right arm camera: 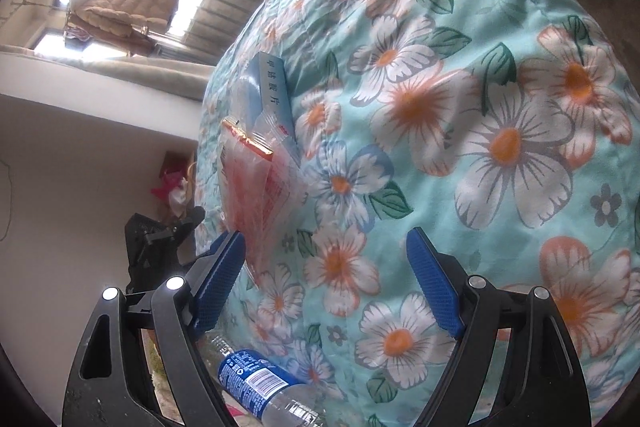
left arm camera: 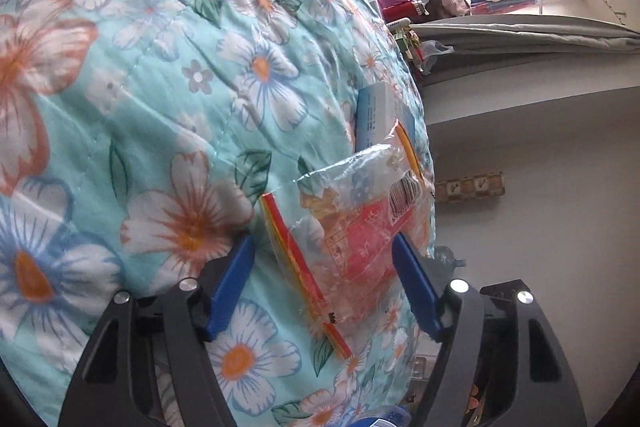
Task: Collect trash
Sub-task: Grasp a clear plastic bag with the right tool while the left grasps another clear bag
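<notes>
My left gripper (left arm camera: 324, 259) hangs spread wide around the crinkled clear plastic wrapper with red print (left arm camera: 352, 227) lying on the turquoise floral quilt (left arm camera: 160, 87), just below a small blue-and-white cardboard box (left arm camera: 374, 115). My right gripper (right arm camera: 326, 267) is spread too, empty, above a clear plastic bottle with blue label (right arm camera: 260, 383).

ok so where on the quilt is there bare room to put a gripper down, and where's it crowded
Bare: the wide flowered stretch of quilt on the side of the wrapper away from the edge, ahead of the open right gripper. Crowded: the strip along the quilt's edge, where the wrapper overlaps the blue box, with the open left gripper straddling the wrapper. A bottle lies under the right gripper.
</notes>
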The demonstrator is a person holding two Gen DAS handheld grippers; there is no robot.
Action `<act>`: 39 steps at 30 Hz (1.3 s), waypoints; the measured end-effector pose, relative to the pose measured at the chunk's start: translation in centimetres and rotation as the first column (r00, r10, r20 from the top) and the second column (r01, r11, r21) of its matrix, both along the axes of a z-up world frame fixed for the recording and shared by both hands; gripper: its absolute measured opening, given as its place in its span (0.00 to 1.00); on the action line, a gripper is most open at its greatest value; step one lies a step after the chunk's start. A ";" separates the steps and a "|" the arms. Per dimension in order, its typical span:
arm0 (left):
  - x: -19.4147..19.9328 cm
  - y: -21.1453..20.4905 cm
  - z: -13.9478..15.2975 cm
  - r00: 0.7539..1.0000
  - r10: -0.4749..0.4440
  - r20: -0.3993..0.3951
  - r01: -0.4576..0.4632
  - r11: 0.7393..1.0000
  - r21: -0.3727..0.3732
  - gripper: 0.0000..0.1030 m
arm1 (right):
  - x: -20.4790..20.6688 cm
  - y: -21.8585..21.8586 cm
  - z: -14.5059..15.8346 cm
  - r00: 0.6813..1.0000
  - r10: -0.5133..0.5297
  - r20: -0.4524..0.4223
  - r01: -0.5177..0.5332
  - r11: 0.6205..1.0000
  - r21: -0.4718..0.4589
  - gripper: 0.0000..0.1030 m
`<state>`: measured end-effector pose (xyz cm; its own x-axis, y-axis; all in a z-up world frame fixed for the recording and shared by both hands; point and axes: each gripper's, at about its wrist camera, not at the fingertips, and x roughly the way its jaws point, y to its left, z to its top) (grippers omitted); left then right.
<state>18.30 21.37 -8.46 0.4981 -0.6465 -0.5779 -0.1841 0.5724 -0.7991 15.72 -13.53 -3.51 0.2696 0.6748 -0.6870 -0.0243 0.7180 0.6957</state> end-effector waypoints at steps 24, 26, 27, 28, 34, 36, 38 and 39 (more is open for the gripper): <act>-1.7 -7.2 8.3 0.895 -0.293 0.337 0.261 0.955 0.139 0.33 | -0.3 -0.9 -0.2 1.000 -0.025 0.005 0.025 0.999 0.032 0.51; -1.7 -8.4 8.9 0.881 -0.319 0.349 0.273 0.946 0.174 0.33 | -0.2 -0.5 -0.3 1.000 -0.017 0.005 0.017 0.999 0.042 0.45; -1.6 -8.7 8.9 0.878 -0.325 0.350 0.278 0.944 0.180 0.33 | -0.1 -0.3 -0.4 1.000 -0.012 0.004 0.012 0.999 0.047 0.41; -1.5 -9.1 9.1 0.876 -0.331 0.351 0.282 0.942 0.183 0.33 | 0.1 -0.1 -0.5 1.000 -0.005 0.005 0.005 0.999 0.050 0.37; 0.1 -11.1 8.4 0.898 -0.332 0.289 0.284 0.939 0.195 0.29 | 0.6 0.9 -1.1 0.999 0.032 -0.009 -0.031 0.997 0.075 0.24; 0.8 -11.3 7.8 0.911 -0.324 0.255 0.278 0.940 0.199 0.17 | 0.7 1.0 -1.2 0.999 0.036 -0.011 -0.035 0.997 0.075 0.24; 1.2 -11.2 7.3 0.923 -0.307 0.231 0.265 0.944 0.196 0.10 | 0.8 1.0 -1.1 0.999 0.038 -0.011 -0.037 0.996 0.075 0.24; 1.3 -11.1 7.2 0.927 -0.295 0.230 0.254 0.948 0.191 0.06 | 0.7 0.9 -1.0 0.999 0.038 -0.009 -0.037 0.997 0.074 0.24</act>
<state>19.64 10.25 -1.27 0.4560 -0.6916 -0.5601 0.1940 0.6915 -0.6959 16.43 -12.62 -4.50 0.2366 0.7331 -0.6377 -0.0427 0.6635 0.7470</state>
